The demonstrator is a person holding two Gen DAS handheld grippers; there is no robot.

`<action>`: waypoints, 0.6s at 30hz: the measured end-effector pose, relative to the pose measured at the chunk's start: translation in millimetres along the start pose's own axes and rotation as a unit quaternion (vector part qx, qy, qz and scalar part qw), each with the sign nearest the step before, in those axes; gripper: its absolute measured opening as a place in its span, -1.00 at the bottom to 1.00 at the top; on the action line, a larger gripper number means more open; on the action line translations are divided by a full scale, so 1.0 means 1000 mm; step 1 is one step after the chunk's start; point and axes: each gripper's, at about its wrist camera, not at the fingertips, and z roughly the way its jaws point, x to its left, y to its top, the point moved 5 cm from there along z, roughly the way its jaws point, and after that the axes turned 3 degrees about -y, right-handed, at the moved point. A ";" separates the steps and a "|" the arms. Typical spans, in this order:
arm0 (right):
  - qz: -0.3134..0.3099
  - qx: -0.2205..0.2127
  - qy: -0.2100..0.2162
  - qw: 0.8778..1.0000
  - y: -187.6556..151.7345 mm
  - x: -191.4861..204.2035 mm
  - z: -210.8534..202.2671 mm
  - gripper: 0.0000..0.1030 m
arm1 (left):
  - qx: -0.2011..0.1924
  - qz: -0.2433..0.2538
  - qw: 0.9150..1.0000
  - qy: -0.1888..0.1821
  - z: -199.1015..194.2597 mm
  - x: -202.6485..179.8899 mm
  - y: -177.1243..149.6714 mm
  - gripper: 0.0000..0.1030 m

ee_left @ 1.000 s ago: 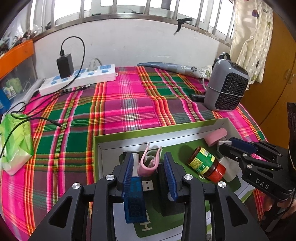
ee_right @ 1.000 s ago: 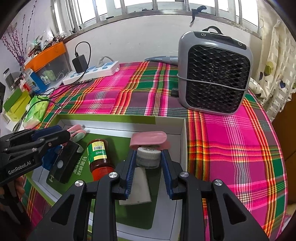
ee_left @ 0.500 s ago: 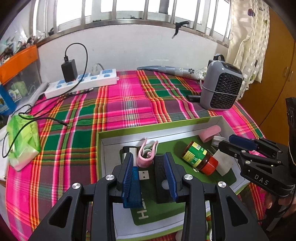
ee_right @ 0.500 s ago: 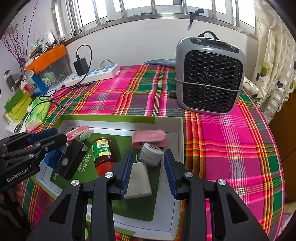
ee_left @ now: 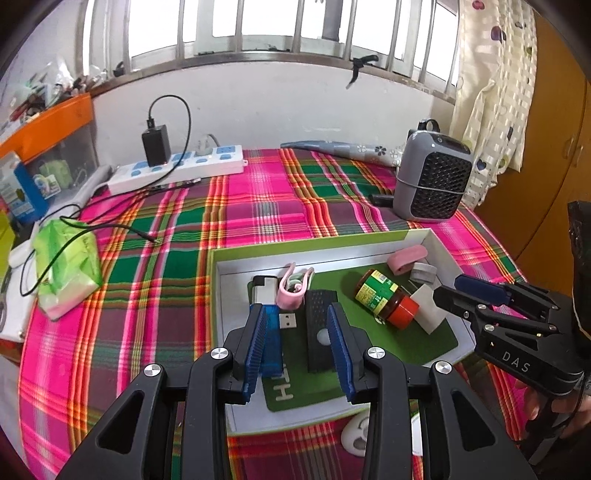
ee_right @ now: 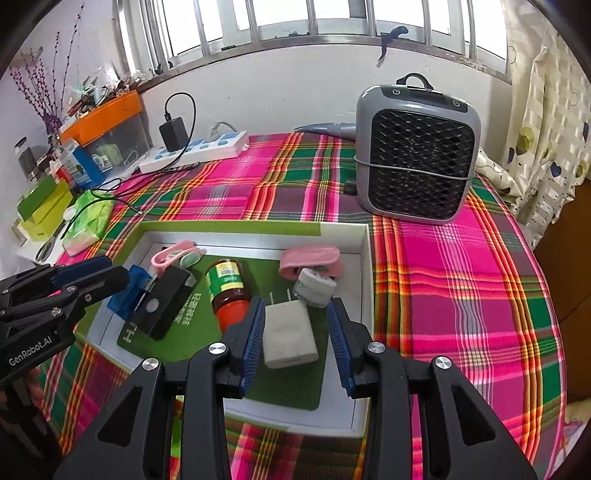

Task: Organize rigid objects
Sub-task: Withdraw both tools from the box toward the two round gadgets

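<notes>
Daylight is pouring through a barred window (ee_right: 332, 22) above a white wall (ee_left: 280, 107). A pink and green plaid cloth (ee_right: 461, 280) is covering the surface. A patterned cream curtain (ee_left: 495, 92) is hanging at right, beside a wooden cabinet (ee_left: 554, 155).

**Both grippers spread, gripping nothing**

The black left gripper with blue ribbed pads (ee_left: 298, 341) points toward twelve o'clock, jaws parted. The matching black right gripper (ee_right: 295, 341) sits at its three o'clock, jaws likewise apart, empty.
</notes>
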 end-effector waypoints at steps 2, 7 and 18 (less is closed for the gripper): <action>0.000 -0.001 0.002 1.000 -0.003 0.002 -0.003 -0.29 | -0.001 -0.004 1.000 0.002 -0.005 0.001 -0.003 -0.35; -0.001 -0.001 0.017 1.000 -0.011 0.009 -0.011 -0.28 | -0.005 -0.013 1.000 0.001 -0.016 0.002 -0.014 -0.35; -0.023 -0.010 0.086 0.996 -0.040 0.041 -0.039 -0.09 | -0.005 -0.047 0.999 -0.005 -0.037 0.014 -0.049 -0.35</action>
